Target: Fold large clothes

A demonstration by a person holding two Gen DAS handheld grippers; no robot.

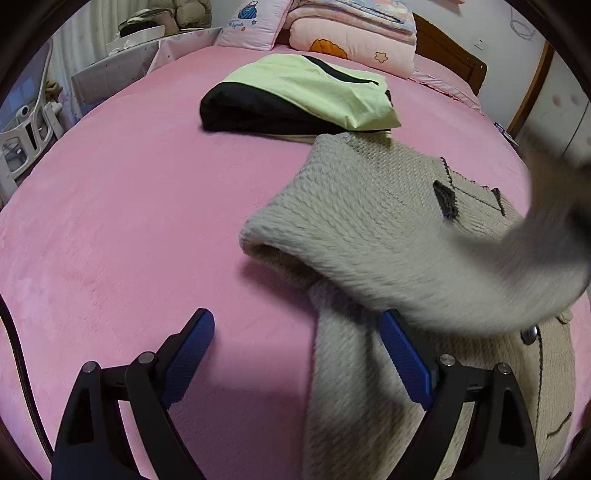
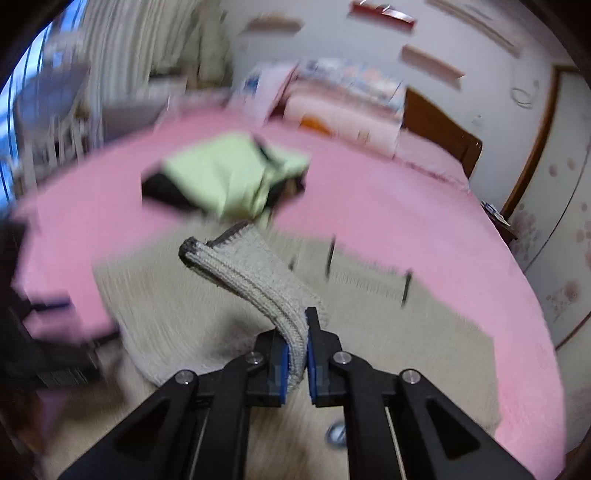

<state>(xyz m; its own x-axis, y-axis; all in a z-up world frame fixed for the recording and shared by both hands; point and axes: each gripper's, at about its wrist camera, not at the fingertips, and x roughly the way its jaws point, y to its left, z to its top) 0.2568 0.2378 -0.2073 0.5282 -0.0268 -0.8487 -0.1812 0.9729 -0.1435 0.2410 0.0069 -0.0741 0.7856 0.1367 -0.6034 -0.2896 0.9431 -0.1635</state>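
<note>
A beige knitted cardigan (image 1: pixel 369 221) with dark trim and a metal button (image 1: pixel 529 334) lies on the pink bed (image 1: pixel 129 221), partly folded over itself. My left gripper (image 1: pixel 297 315) hangs open just above the bed. Its right finger (image 1: pixel 402 354) is over the cardigan's lower part and its left finger is over bare sheet; nothing is between the pads. My right gripper (image 2: pixel 295 328) is shut on a beige sleeve (image 2: pixel 251 273) whose dark-edged cuff sticks out past the fingers, lifted above the cardigan body (image 2: pixel 184 314). In the left wrist view the raised sleeve is a blur (image 1: pixel 546 258).
A folded green and black garment (image 1: pixel 295 96) lies further up the bed, also in the right wrist view (image 2: pixel 221 177). Pink pillows (image 1: pixel 255 22) and a rolled quilt (image 1: pixel 351 33) sit against the wooden headboard (image 1: pixel 450 55). White furniture (image 1: pixel 26 136) stands left of the bed.
</note>
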